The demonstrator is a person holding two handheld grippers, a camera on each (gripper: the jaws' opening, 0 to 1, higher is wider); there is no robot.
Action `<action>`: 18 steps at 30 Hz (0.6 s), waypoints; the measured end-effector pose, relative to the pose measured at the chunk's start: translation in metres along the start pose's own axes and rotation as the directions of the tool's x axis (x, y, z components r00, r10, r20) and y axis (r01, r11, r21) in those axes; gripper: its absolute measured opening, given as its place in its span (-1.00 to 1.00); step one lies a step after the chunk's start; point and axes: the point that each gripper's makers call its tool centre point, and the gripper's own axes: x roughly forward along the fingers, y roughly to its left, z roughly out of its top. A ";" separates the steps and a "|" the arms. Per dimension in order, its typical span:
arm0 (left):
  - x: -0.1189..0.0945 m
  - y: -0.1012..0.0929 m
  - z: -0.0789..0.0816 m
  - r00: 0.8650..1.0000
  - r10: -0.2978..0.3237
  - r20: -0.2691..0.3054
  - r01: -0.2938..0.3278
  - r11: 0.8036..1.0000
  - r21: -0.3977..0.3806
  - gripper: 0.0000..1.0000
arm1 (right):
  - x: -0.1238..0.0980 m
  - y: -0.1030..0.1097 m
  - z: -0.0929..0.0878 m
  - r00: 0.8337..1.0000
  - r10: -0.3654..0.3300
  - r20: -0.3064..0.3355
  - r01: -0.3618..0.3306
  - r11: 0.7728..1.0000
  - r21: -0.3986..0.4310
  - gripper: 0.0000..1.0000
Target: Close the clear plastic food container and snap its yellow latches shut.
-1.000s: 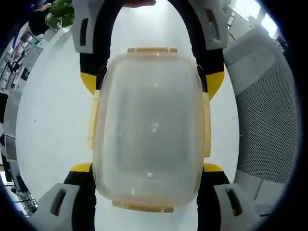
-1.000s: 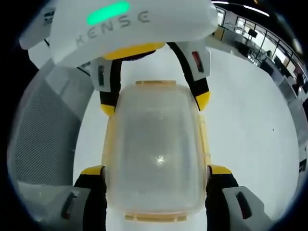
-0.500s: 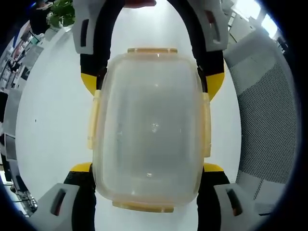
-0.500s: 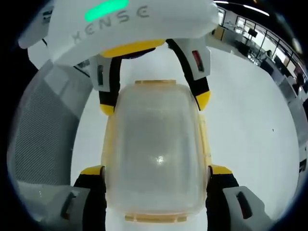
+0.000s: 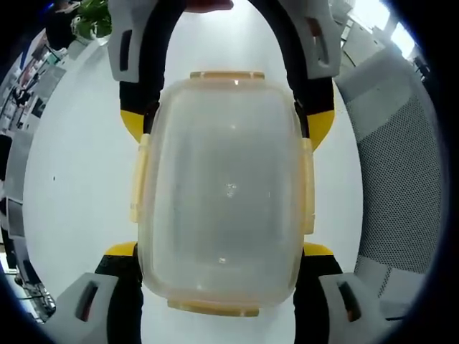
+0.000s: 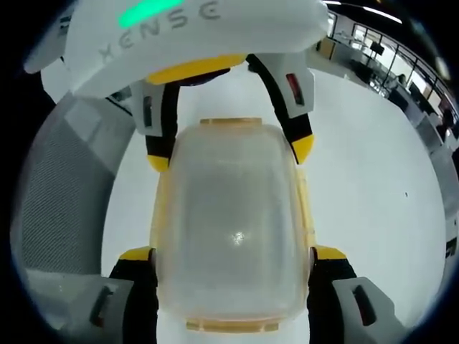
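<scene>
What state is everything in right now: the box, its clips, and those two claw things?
Container: lid on, lying on the white table, gripped at both ends.
Latches: folded flat against the sides; whether snapped, cannot tell.
Left gripper: shut on the container.
Right gripper: shut on the container.

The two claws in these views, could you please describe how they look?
Each claw, left and right, has black jaws with yellow tips on pale grey bodies bearing small red marks. The left claw's white housing, seen in the right gripper view, carries a green light bar and grey raised lettering.
</scene>
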 end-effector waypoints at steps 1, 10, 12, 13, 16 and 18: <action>0.000 0.000 0.000 1.000 0.000 0.000 0.000 1.000 0.000 0.77 | 0.000 0.000 0.000 1.000 0.000 -0.001 0.000 1.000 0.000 0.74; 0.001 0.007 0.000 1.000 -0.001 -0.002 0.001 1.000 0.001 0.77 | 0.000 -0.007 0.000 1.000 0.000 0.000 0.000 1.000 0.002 0.75; 0.001 0.008 0.000 1.000 -0.002 -0.002 0.002 1.000 0.001 0.77 | 0.000 -0.009 0.000 1.000 0.000 0.000 0.000 1.000 0.003 0.75; 0.001 0.009 0.000 1.000 -0.002 -0.002 0.002 1.000 0.001 0.77 | 0.000 -0.010 0.000 1.000 -0.001 0.000 0.001 1.000 0.004 0.75; 0.001 0.012 0.000 1.000 -0.002 0.001 0.002 1.000 0.000 0.77 | 0.001 -0.012 0.000 1.000 -0.001 0.001 0.001 1.000 0.005 0.75; 0.001 0.013 0.000 1.000 -0.002 0.002 0.002 1.000 0.000 0.77 | 0.001 -0.014 0.000 1.000 -0.002 0.002 0.002 1.000 0.006 0.75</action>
